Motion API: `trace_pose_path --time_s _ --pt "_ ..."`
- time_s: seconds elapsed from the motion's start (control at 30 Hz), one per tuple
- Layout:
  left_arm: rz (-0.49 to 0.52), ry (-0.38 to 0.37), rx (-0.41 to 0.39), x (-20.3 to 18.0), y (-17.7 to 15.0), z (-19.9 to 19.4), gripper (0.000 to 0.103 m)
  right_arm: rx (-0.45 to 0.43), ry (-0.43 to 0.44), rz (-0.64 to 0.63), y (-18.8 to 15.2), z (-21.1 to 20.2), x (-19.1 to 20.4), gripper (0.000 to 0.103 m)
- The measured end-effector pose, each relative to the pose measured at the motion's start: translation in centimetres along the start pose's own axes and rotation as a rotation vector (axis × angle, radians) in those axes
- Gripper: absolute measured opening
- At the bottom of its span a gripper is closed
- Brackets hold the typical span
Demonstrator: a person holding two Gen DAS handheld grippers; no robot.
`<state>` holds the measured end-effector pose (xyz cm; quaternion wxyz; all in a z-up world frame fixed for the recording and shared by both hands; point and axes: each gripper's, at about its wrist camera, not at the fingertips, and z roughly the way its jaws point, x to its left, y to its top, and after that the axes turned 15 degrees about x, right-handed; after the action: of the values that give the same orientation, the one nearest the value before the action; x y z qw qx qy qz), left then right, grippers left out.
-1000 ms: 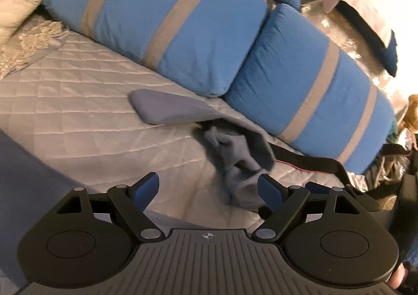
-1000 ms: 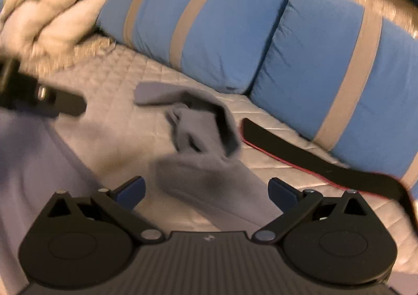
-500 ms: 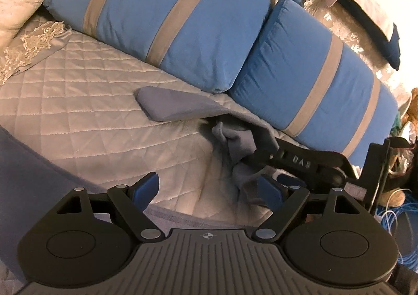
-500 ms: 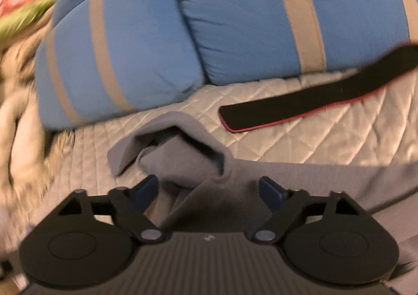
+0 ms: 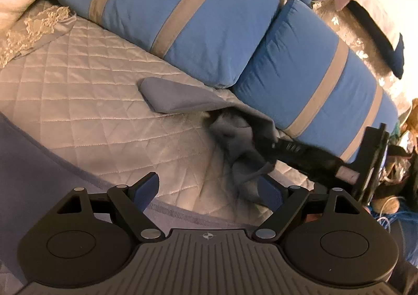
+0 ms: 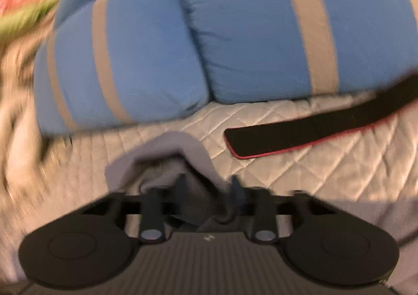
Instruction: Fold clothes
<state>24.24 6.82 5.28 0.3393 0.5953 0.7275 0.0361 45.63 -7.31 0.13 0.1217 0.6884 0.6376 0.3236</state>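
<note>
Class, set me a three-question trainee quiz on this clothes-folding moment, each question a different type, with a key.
1. True or false: the left claw is shut on the grey garment.
2. Multiple choice: the black strap with a red edge lies on
A. a blue striped pillow
B. the quilted bedspread
C. the grey garment
3. Fill in: the right claw has its pads closed on bunched ____ fabric.

Key: 1 false, its pads stand wide apart over the bedspread; 2 B; 3 grey.
</note>
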Motion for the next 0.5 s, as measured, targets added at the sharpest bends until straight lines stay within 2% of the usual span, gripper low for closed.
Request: trace_pose_path --time_s 0.1,0.17,0.2,0.33,0.43,0.5 --pt "-0.044 -0.030 -0.003 1.1 0.2 -0.1 0.082 -0.033 -0.076 -0.189 -0.6 -0.7 2.5 0.004" --pt "-0.100 -0.077 0.004 2.2 0.3 -0.1 0.082 -0.066 -0.115 -0.311 -1.2 -1.4 4.2 0.004" --pt "-0.153 -0.138 0.014 3.1 0.4 0.1 0.082 -0.083 -0.125 -0.358 -1.6 -2.0 4.8 0.003" --pt "-0.437 -0.461 0.059 7.0 0.0 1.3 0.082 -0.158 -0.167 -0.540 -3.0 -4.4 7.4 0.003" --pt "-0.568 -0.575 0.053 8.8 -0.6 2.1 0.082 -0.199 -0.171 -0.628 -3.7 -6.2 8.9 0.003" --pt "-0.612 -0.594 0.028 9.5 -0.9 2.1 0.082 -0.222 -0.161 -0.666 -4.1 -7.4 9.5 0.003"
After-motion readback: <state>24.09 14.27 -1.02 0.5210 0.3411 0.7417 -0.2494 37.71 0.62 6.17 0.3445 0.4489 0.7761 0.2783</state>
